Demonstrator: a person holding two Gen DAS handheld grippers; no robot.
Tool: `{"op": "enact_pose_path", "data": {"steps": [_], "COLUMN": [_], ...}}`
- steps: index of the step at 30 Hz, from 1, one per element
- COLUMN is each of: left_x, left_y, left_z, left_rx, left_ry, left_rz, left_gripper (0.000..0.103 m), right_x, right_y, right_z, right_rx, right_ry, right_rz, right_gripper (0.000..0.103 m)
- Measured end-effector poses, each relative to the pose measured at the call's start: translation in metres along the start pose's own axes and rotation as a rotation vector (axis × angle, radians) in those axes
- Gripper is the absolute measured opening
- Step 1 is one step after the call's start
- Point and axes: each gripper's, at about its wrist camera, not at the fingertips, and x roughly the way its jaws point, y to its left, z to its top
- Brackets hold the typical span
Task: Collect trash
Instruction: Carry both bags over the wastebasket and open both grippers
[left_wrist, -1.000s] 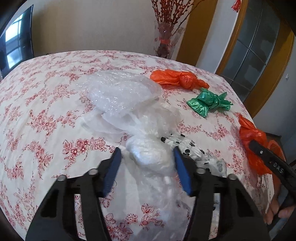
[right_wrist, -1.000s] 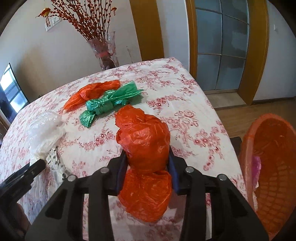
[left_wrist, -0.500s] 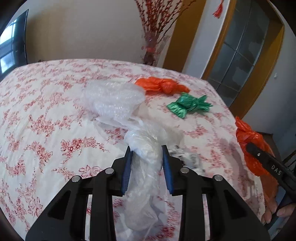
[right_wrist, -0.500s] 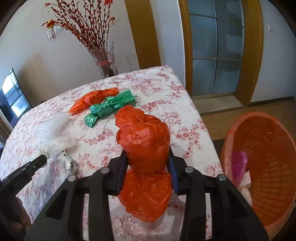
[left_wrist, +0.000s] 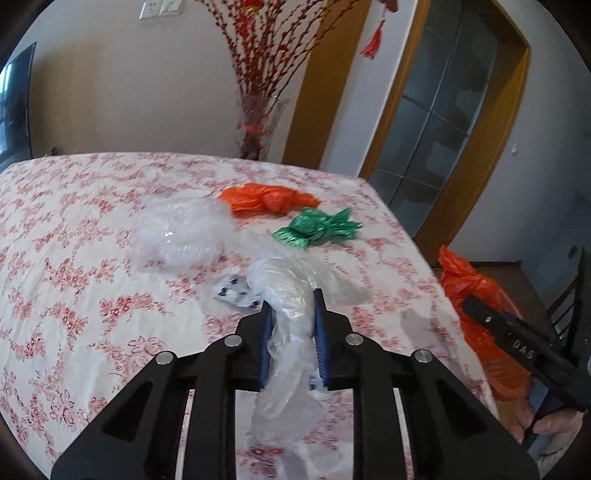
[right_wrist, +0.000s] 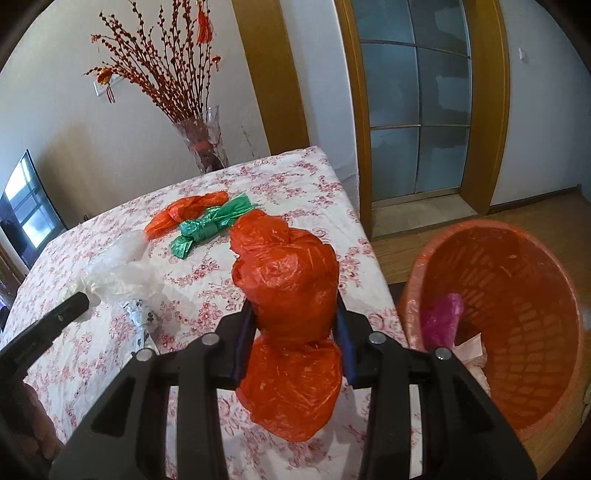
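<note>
My left gripper (left_wrist: 291, 314) pinches a clear plastic bag (left_wrist: 291, 332) lifted above the floral tablecloth (left_wrist: 74, 258); my right gripper (right_wrist: 293, 325) clamps an orange bag (right_wrist: 291, 288) beside the orange basket (right_wrist: 517, 295). A green bag (left_wrist: 317, 230) and another orange bag (left_wrist: 266, 197) lie on the table

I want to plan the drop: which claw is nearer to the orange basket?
Right. The right claw, shut on the orange bag, hangs at the table edge beside the orange basket. The left claw holds the clear bag over the table, farther away.
</note>
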Motion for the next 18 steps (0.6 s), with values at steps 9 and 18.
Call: {"op": "enact_pose_path", "data": {"steps": [9,18], "left_x": [-0.011,0.009], "left_y": [-0.048,-0.119], "left_z": [0.009,0.003], "left_rx": [0.048,0.124], "left_ry": [-0.032,0.004], "left_rz": [-0.107,-0.228], "left_gripper": [0.019,0.019], "right_x": [-0.033,-0.068], "right_y": [-0.034,-0.080], "right_z": [-0.001,-0.009], "right_rx": [0.049,0.103], "right_ry": [-0.065,-0.126], "right_rz": [-0.037,-0.129], "right_gripper": [0.038,0.038]}}
